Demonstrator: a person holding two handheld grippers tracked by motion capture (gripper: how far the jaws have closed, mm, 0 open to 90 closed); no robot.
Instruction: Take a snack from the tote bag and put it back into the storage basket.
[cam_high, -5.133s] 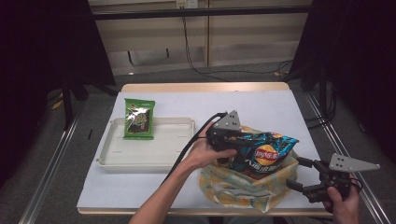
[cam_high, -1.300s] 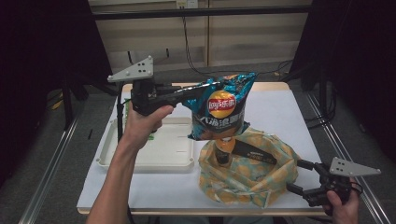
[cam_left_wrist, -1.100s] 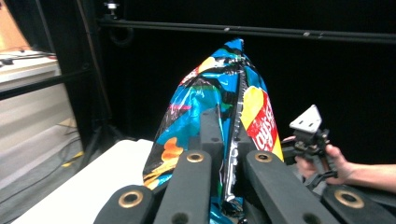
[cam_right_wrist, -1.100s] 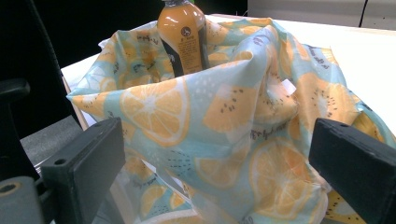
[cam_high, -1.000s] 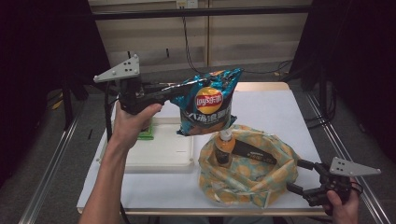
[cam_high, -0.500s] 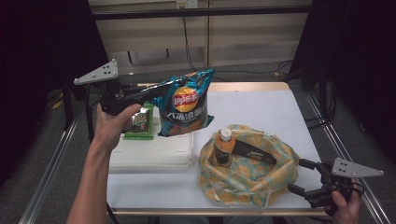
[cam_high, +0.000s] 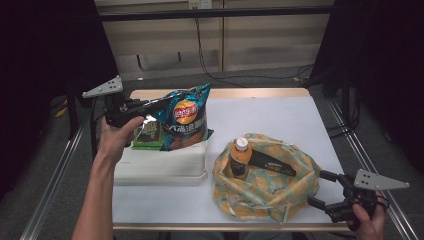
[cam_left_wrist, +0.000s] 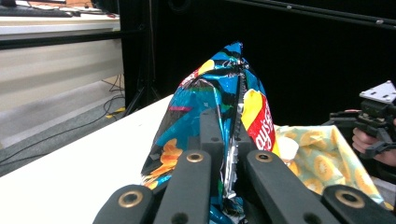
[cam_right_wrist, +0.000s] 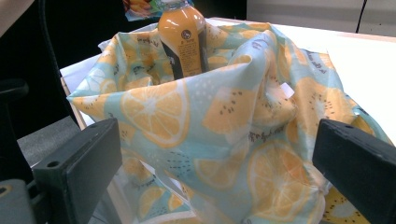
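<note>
White counter (cam_high: 280, 120) in dark-curtained room: left gripper (cam_high: 165, 104) jaws pinching chip bag (cam_high: 186, 119) over white tray (cam_high: 160, 162); right gripper (cam_high: 320, 187) jaws spread beside fruit-print bag (cam_high: 270, 185).

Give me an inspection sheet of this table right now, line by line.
Surface: white table, wooden far edge.
Job's things: chip bag held above white tray; green packet in tray; orange bottle standing in fruit-print bag.
Clutter: nothing seen.
Grippers: left gripper shut on chip bag; right gripper open beside fruit-print bag.
Cables: black cables on floor behind table.
Surroundings: dark curtains, pale wall.
</note>
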